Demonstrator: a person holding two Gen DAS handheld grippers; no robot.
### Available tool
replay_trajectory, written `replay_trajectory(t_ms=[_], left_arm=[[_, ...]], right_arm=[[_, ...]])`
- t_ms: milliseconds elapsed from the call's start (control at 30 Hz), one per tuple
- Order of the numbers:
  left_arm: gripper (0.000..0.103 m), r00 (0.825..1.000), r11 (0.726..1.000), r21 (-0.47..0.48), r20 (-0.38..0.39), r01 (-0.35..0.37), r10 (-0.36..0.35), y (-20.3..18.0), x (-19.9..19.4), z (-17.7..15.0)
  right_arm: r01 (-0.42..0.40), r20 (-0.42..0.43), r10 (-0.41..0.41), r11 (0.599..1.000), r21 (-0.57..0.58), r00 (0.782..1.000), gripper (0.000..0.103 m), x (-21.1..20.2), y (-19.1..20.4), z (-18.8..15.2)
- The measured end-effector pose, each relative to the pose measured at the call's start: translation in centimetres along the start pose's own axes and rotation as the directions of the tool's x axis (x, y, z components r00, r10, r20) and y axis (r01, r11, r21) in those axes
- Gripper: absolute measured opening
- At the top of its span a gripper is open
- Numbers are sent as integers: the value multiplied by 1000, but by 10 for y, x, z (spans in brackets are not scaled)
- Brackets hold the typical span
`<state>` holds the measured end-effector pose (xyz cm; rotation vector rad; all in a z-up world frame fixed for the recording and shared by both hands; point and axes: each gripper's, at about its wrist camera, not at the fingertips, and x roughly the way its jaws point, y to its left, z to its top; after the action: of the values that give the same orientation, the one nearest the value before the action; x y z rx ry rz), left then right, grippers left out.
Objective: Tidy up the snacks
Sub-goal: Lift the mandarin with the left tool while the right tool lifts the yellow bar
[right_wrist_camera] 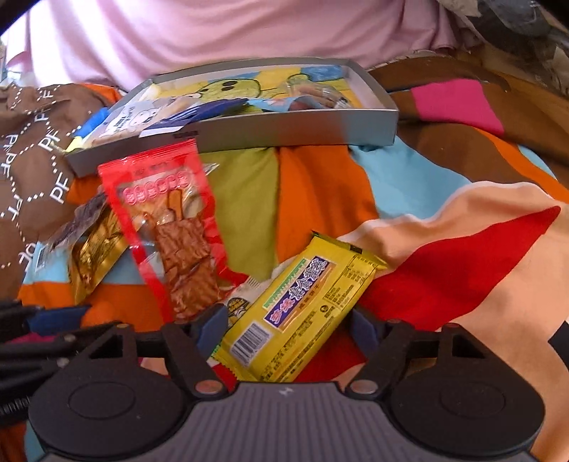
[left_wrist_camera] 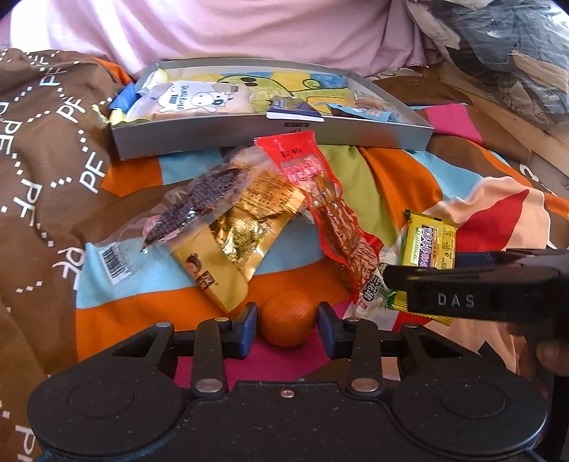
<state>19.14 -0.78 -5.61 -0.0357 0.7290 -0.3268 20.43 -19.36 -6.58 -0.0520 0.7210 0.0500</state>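
Observation:
A small mandarin point(left_wrist_camera: 288, 328) rests on the colourful bedspread, and my left gripper point(left_wrist_camera: 288, 314) is shut on it, a blue pad touching each side. My right gripper point(right_wrist_camera: 290, 328) stands wide open around a yellow biscuit packet point(right_wrist_camera: 302, 309), which lies slanted between the fingers. In the left wrist view one of its fingers point(left_wrist_camera: 444, 284) reaches in from the right over that yellow packet point(left_wrist_camera: 430, 241). A red packet point(left_wrist_camera: 320, 199), a gold packet point(left_wrist_camera: 242, 231) and a clear packet with a dark snack point(left_wrist_camera: 199, 202) lie in front of a silver box point(left_wrist_camera: 249, 137).
The silver box point(right_wrist_camera: 284, 128) holds a white cow-print packet point(left_wrist_camera: 188, 99) and some blue wrappers. A white and green packet point(left_wrist_camera: 373, 296) lies under the yellow one. Brown printed fabric point(left_wrist_camera: 42, 160) lies left, pink cloth point(left_wrist_camera: 249, 32) behind, wooden boards and clutter point(left_wrist_camera: 515, 81) far right.

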Motion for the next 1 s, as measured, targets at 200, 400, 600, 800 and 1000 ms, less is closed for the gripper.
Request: replay_trajectory(t_ms=[200, 400, 600, 800, 1000], left_arm=[[38, 1000, 999, -35, -11, -9, 8, 8, -8, -1], [38, 1000, 999, -37, -18, -21, 20, 7, -13, -6], [38, 1000, 999, -52, -26, -2, 1, 7, -20, -10], [38, 999, 998, -64, -49, 3, -6, 5, -32, -16], [39, 997, 998, -55, -71, -4, 1, 3, -27, -19]], right_arm=[[-34, -5, 33, 999, -30, 999, 51, -8, 1, -6], [-69, 4, 69, 996, -57, 998, 26, -28, 5, -13], [-111, 38, 115, 990, -89, 993, 16, -55, 7, -22], [-187, 0, 188, 979, -80, 982, 14, -79, 10, -42], [-176, -1, 177, 978, -109, 984, 18, -76, 17, -46]])
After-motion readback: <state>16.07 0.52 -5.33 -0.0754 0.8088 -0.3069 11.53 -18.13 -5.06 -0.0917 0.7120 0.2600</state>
